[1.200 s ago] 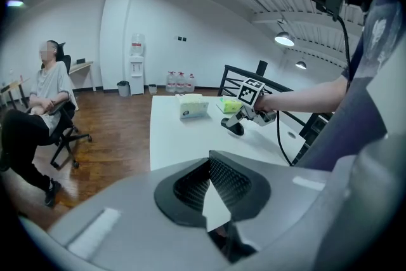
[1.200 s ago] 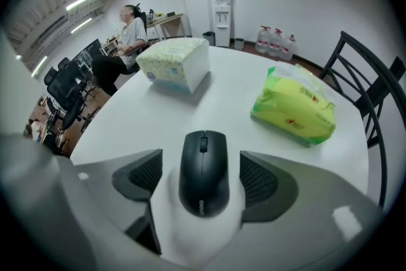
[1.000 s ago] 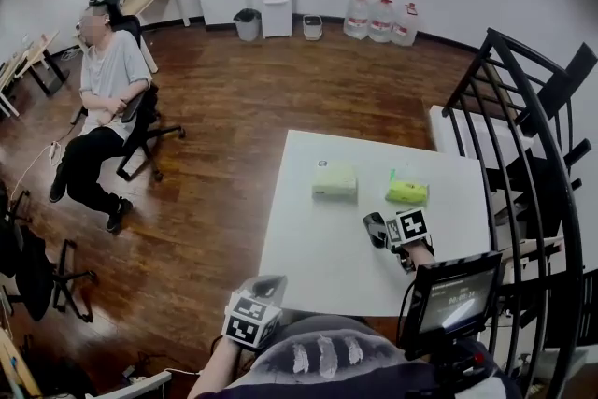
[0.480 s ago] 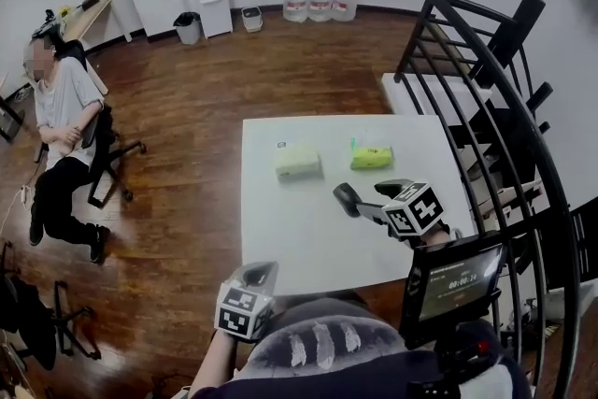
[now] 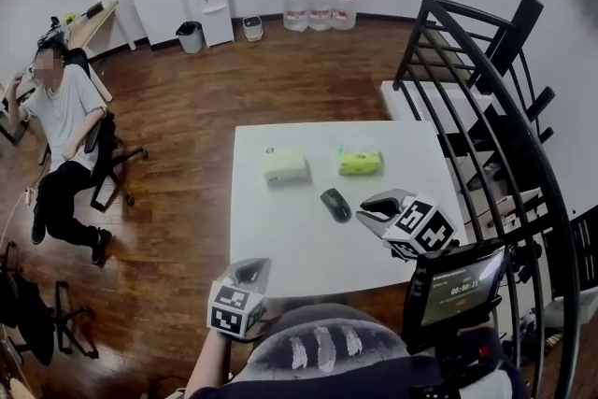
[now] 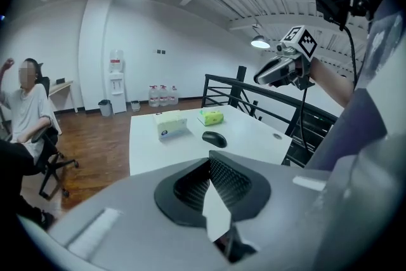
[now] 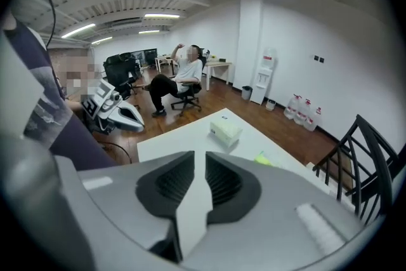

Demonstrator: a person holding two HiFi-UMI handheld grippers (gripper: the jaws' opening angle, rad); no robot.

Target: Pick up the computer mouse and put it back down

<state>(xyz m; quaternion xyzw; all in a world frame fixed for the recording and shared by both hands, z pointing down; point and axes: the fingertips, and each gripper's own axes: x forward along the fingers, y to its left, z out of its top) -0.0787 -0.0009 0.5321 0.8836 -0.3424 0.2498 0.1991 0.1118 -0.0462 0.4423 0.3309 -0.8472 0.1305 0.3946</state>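
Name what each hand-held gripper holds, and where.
Nothing: computer mouse lies on the table; right hand-held gripper, jaws just closing, is empty; left hand-held gripper too.

Grey right tongs, black ribbed pads, marker cube

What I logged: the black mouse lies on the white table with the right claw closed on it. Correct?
Not quite. The black mouse lies on the white table, but the right claw hangs clear of it, as the head view shows. Its jaws have just been closing with nothing between them.
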